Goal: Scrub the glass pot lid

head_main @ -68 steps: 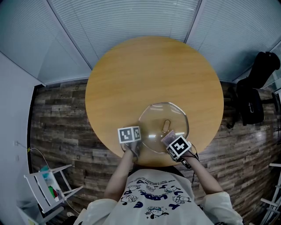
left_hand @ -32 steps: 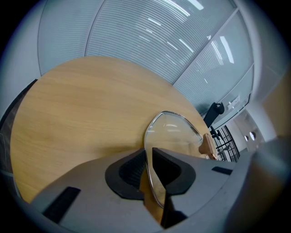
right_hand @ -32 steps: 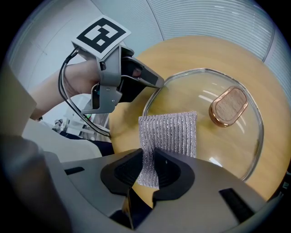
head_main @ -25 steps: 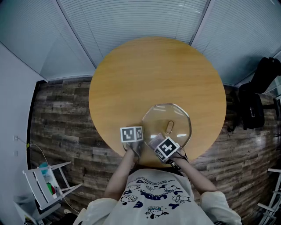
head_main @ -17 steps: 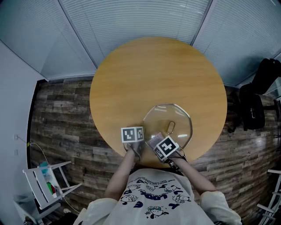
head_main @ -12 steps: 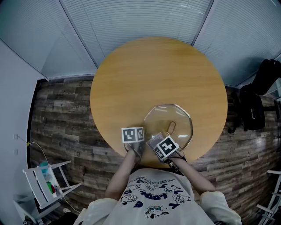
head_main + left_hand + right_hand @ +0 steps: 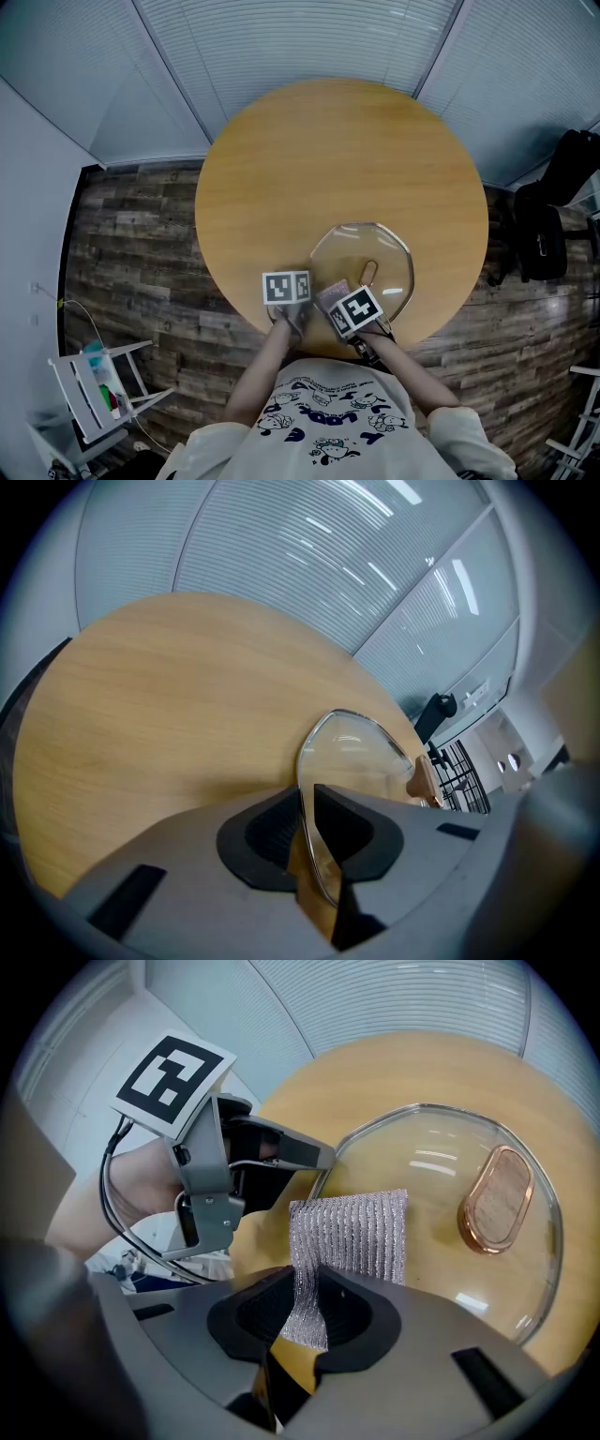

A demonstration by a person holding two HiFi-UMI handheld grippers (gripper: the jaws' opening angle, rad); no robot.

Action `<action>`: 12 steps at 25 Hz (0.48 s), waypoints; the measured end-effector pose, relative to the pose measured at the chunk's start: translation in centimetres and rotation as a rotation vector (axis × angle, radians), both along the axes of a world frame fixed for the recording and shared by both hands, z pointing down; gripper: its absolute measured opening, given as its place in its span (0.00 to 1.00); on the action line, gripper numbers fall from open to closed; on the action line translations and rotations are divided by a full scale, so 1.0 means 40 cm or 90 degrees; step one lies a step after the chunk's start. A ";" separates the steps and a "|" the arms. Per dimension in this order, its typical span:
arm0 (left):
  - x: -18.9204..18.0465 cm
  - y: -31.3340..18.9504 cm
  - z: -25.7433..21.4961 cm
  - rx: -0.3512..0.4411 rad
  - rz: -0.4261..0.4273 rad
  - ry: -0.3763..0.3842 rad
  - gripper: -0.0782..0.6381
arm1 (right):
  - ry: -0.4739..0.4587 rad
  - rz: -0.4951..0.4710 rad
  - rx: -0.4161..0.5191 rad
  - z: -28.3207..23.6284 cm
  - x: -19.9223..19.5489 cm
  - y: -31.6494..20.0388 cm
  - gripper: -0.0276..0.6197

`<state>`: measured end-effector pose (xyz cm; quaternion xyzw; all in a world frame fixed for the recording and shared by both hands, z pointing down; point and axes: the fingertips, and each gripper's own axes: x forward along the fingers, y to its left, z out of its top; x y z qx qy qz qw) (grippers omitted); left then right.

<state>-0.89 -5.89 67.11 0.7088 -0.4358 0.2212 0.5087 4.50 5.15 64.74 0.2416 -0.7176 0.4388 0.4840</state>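
Note:
The glass pot lid (image 7: 367, 268) lies on the round wooden table (image 7: 328, 169) near its front edge, with a copper-coloured handle (image 7: 367, 273) at its middle. My left gripper (image 7: 307, 799) is shut on the lid's rim (image 7: 314, 855) at the lid's near-left side. My right gripper (image 7: 307, 1302) is shut on a grey mesh scrubbing cloth (image 7: 352, 1232), which lies against the lid's near-left glass, left of the handle (image 7: 495, 1198). In the head view both grippers (image 7: 287, 288) (image 7: 356, 310) sit side by side at the lid's near edge.
Wood-plank floor surrounds the table. A white rack (image 7: 94, 389) with small items stands at the lower left, and a black bag or chair (image 7: 553, 206) at the right. Slatted blinds (image 7: 300, 37) run behind the table.
The right gripper with the cloth has moved left along the lid's near edge, from the lid's near right to close beside the left gripper, then slightly up. The left gripper has held still.

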 end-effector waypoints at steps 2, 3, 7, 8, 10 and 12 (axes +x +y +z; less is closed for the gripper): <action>0.000 0.002 -0.001 -0.001 0.000 0.001 0.19 | -0.003 0.012 -0.001 -0.001 -0.005 -0.005 0.16; 0.000 0.003 -0.001 -0.002 0.000 0.002 0.19 | -0.005 0.017 -0.002 -0.002 -0.006 -0.007 0.16; 0.002 0.003 -0.001 0.000 -0.001 0.004 0.19 | -0.014 0.035 -0.006 -0.002 -0.009 -0.018 0.16; 0.001 0.004 -0.001 0.000 -0.002 0.005 0.19 | -0.017 0.041 -0.006 -0.003 -0.010 -0.021 0.16; 0.000 0.005 -0.001 -0.001 -0.003 0.007 0.19 | -0.022 0.053 -0.008 -0.006 -0.012 -0.028 0.16; 0.000 0.004 -0.001 -0.001 -0.003 0.008 0.19 | -0.026 0.064 -0.008 -0.007 -0.013 -0.036 0.16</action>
